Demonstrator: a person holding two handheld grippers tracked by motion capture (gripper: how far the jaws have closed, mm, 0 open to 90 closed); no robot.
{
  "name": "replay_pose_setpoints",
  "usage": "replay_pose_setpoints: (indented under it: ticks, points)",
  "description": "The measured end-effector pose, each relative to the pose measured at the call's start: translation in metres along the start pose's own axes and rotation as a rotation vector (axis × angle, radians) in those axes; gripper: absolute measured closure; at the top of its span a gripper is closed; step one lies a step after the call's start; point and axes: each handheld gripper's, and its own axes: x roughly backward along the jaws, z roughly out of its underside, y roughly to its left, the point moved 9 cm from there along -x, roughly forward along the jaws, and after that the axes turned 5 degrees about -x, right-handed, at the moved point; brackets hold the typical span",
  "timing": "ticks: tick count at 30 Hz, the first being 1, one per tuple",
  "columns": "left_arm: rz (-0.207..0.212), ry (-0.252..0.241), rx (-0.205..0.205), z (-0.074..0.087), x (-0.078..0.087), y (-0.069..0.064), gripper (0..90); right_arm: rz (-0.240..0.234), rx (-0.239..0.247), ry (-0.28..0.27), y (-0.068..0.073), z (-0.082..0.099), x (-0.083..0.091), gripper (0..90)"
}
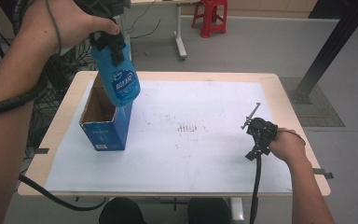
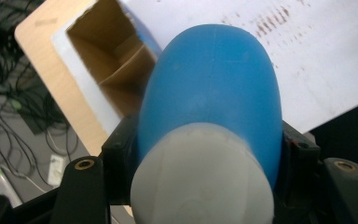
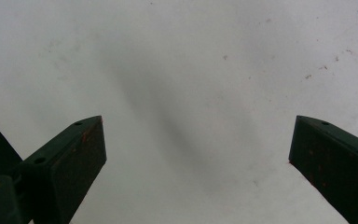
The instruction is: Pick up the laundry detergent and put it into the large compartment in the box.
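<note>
White print on the blue bottle (image 1: 121,84) seems illegible.

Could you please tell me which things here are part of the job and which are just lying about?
In play: blue bottle, clamped in the left gripper above the open box.

Just about: right gripper, open and resting on the table; red stool; floor cables.

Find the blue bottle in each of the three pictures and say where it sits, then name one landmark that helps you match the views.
High view: the blue bottle hangs upper left, held in the left tongs above the open carton.
Left gripper view: the bottle fills the centre, grey cap nearest the camera, carton behind at upper left.
Right gripper view: the bottle is not in it; open tongs over the white sheet.
Shared landmark: the white sheet.
</note>
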Motion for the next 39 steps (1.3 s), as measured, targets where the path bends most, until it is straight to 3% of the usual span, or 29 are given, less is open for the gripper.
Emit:
replay_pose_setpoints:
  ticks: [10, 27, 39]
  points:
    - [-0.025, 0.018, 0.142, 0.008, -0.001, 0.022, 37.8, 0.0, 0.001, 0.0, 0.0, -0.001, 0.0, 3.5]
    - [-0.061, 0.021, 0.325, 0.018, -0.004, 0.048, 37.9, 0.003, 0.004, -0.009, -0.001, 0.001, 0.0, 3.4]
    - [-0.064, 0.035, 0.404, 0.017, -0.015, 0.06, 37.9, 0.001, 0.007, -0.007, 0.001, -0.002, -0.001, 3.5]
